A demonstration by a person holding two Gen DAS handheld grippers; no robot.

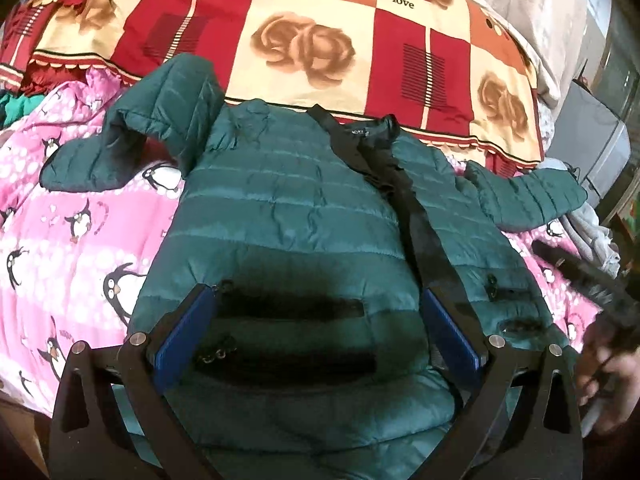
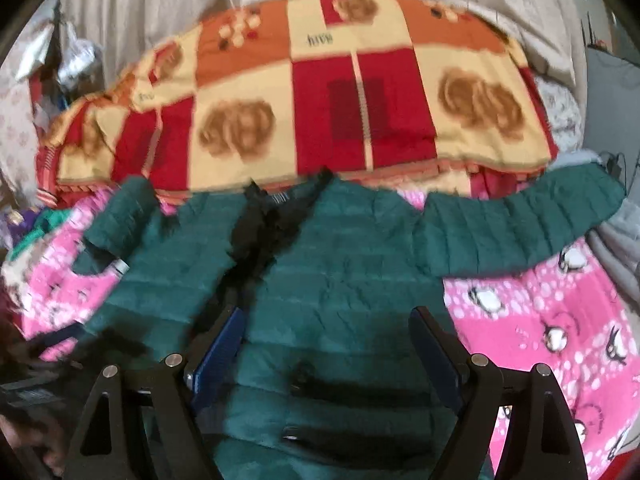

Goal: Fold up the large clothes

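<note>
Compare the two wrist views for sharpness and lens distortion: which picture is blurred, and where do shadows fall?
Left wrist view: mostly sharp, "love" readable on the quilt, only the hand smeared. Right wrist view: motion-blurred throughout. Both bend edges like a fisheye, and gripper shadows darken the green jacket between the open fingers.

Spread green jacket (image 2: 320,264) below gaping gripper (image 2: 328,344)

Both grippers, jaws apart.
Left gripper (image 1: 316,320) and right gripper (image 2: 326,344) hold blue-padded fingers (image 1: 180,332) spread wide; a blurred hand (image 1: 612,392) grips the right one.
</note>
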